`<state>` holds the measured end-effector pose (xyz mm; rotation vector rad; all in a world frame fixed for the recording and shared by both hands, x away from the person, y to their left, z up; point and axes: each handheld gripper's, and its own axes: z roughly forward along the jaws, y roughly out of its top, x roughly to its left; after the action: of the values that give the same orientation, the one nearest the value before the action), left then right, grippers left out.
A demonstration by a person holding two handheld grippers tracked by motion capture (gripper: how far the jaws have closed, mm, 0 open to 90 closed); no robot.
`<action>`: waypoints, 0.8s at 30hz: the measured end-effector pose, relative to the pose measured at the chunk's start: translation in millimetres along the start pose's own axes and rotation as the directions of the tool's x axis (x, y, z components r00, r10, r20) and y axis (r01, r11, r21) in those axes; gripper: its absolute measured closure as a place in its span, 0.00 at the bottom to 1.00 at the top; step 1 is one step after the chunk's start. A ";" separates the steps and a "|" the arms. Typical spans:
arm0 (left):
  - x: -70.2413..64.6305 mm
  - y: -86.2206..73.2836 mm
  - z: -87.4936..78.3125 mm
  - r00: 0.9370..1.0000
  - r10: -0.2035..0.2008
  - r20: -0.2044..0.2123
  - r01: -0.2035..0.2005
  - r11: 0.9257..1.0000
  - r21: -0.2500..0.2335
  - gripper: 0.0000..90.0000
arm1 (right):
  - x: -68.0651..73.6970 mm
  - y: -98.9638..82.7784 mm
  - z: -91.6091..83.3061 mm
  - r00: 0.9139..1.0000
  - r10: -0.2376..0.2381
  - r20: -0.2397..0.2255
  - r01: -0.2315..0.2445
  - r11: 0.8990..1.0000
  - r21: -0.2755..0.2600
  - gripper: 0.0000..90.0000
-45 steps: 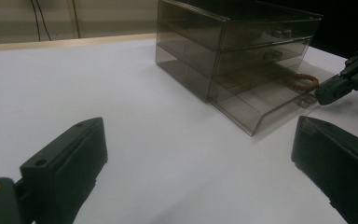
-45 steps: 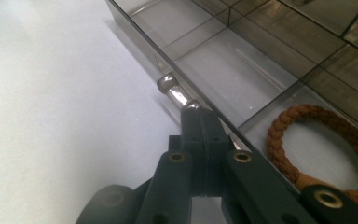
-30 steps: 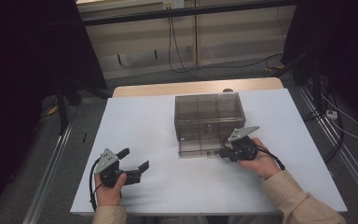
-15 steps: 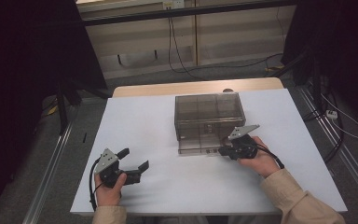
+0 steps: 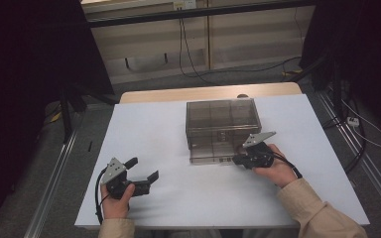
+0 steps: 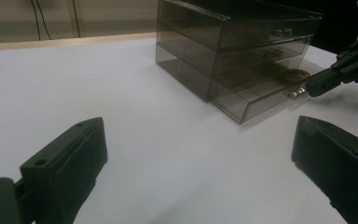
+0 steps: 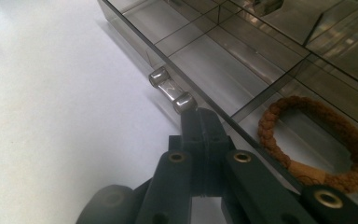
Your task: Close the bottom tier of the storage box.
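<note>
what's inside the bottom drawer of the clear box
A brown braided ring lies in one compartment of the slightly open bottom drawer; the neighbouring compartments look empty. Its back stays hidden under the upper drawers.

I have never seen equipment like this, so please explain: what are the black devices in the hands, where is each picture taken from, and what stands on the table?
No robot arm is here. A person sits at a white table and holds a hand-operated grasping tool in each hand. The high view looks down from above. The other two pictures come from small cameras riding on each tool.

The left tool rests on the table with its jaws wide open and holds nothing.

On the table stands a smoky transparent drawer box. Its bottom drawer is pulled out a little, and a brown braided ring lies inside.

The right tool is shut, its tips next to the drawer's small clear handle. It appears to grip nothing.
</note>
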<state>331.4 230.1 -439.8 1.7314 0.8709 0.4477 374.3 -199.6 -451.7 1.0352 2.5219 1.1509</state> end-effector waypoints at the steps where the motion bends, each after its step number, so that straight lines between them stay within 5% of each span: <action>1: 0.0 0.0 0.0 1.000 0.000 -0.001 0.000 1.000 0.001 0.04 | -0.1 0.2 0.1 1.000 0.001 0.000 -0.001 1.000 0.001 1.00; 24: 0.0 0.0 0.1 1.000 -0.006 0.001 0.006 1.000 -0.003 0.04 | -3.5 6.9 3.2 1.000 0.000 0.027 0.000 1.000 0.004 1.00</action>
<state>331.4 230.0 -439.8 1.7251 0.8743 0.4439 381.8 -196.8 -449.3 1.0440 2.5046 1.1247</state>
